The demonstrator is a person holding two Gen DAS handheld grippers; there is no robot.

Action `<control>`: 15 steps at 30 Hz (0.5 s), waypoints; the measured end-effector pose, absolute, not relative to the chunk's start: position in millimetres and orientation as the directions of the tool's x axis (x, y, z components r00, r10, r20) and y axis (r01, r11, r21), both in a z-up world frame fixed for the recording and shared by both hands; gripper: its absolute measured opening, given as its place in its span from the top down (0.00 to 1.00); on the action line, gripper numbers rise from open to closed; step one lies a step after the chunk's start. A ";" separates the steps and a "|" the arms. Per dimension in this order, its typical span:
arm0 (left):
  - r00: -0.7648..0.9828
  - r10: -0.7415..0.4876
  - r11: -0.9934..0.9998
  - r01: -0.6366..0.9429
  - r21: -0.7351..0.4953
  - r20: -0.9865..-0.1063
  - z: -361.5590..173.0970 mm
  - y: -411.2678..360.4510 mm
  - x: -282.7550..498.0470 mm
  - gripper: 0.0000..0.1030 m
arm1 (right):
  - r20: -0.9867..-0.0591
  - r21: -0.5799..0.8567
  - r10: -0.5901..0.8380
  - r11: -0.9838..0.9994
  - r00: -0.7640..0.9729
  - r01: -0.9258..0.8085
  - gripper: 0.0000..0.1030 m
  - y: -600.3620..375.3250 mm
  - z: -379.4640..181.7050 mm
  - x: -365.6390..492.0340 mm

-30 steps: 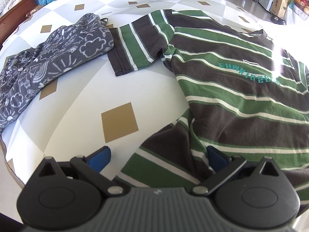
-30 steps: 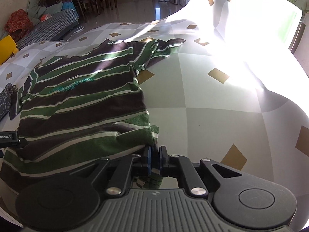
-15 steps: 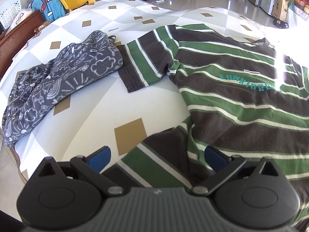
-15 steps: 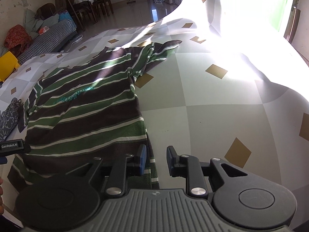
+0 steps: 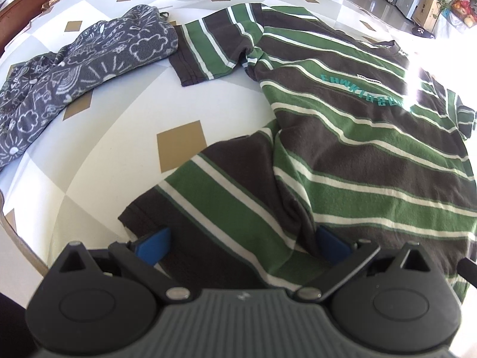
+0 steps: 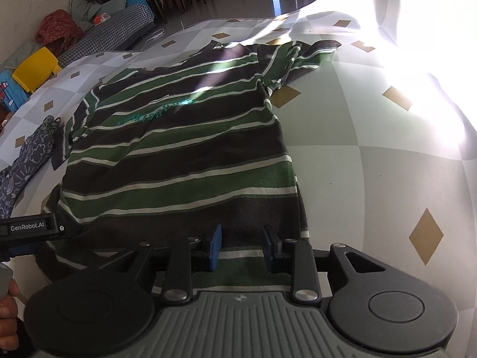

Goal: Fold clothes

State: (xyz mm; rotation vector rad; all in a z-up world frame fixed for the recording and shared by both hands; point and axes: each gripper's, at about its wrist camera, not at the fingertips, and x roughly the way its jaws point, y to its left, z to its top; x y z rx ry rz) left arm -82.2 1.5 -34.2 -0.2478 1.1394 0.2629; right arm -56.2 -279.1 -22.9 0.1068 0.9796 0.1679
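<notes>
From over the left gripper (image 5: 241, 244), the brown, green and cream striped cotton T-shirt (image 5: 357, 155) lies spread face up on the white and grey checked tablecloth with tan diamonds (image 5: 119, 137), its collar at the far end. The jaws stand wide apart over the shirt's near left hem corner, which is rucked and folded on itself; the blue pads flank that bunched cloth without pinching it. A crumpled dark grey fleece garment with white doodle print (image 5: 89, 59) lies just beyond the shirt's left sleeve, touching its cuff.

From over the right gripper (image 6: 243, 246), the same shirt runs away toward the far sleeve. The jaws have just been opening and now sit partly apart above the shirt's near hem, with cloth under them but nothing clamped.

I'd judge this the laying-out step, the hem just let go. Next the left corner wants flattening before a side can be folded inward.
</notes>
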 end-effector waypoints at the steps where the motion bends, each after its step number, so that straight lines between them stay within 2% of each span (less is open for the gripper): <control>1: 0.392 0.074 0.943 -0.327 -0.064 -0.917 -34.9 1.8 -84.3 0.00 | -0.819 0.162 0.184 0.983 0.543 -0.090 0.71 -277.4 -24.5 -54.4; 8: 0.353 0.059 0.957 -0.288 -0.048 -0.934 -42.7 -4.5 -100.9 0.00 | -0.823 0.117 0.126 0.992 0.555 -0.052 0.67 -271.1 -28.6 -45.6; 15: 0.298 -0.023 0.960 -0.259 -0.104 -0.954 -55.7 -16.5 -118.4 0.00 | -0.824 0.077 0.054 0.997 0.564 0.018 0.67 -272.3 -26.3 -37.4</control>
